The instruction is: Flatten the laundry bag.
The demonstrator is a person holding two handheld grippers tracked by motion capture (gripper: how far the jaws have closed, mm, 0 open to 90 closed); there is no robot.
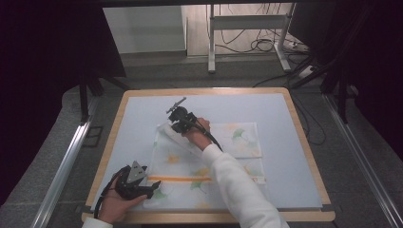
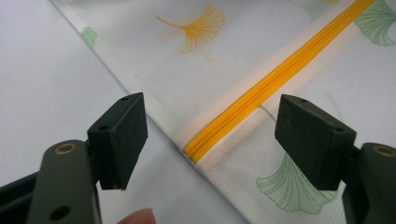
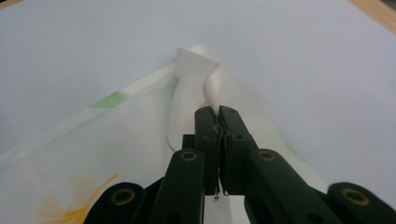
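A pale blue mat point(image 1: 285, 142) covers your wood-rimmed table point(image 1: 304, 137), and the leaf-printed zip bag point(image 1: 237, 137) lies flat across its near middle. Your right gripper point(image 3: 217, 112) is clamped on the bag's far-left corner, which its own view shows pinched and curled upward. Your left gripper point(image 2: 210, 140) hangs with jaws wide apart over the orange zip point(image 2: 275, 79) end, at the bag's near-left edge. Bare mat lies on every side.

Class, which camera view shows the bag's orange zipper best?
The left gripper view: the orange zipper runs large and sharp between the open jaws, its end visible. The high view shows it as a thin orange line across the bag. The right gripper view shows white fabric instead.
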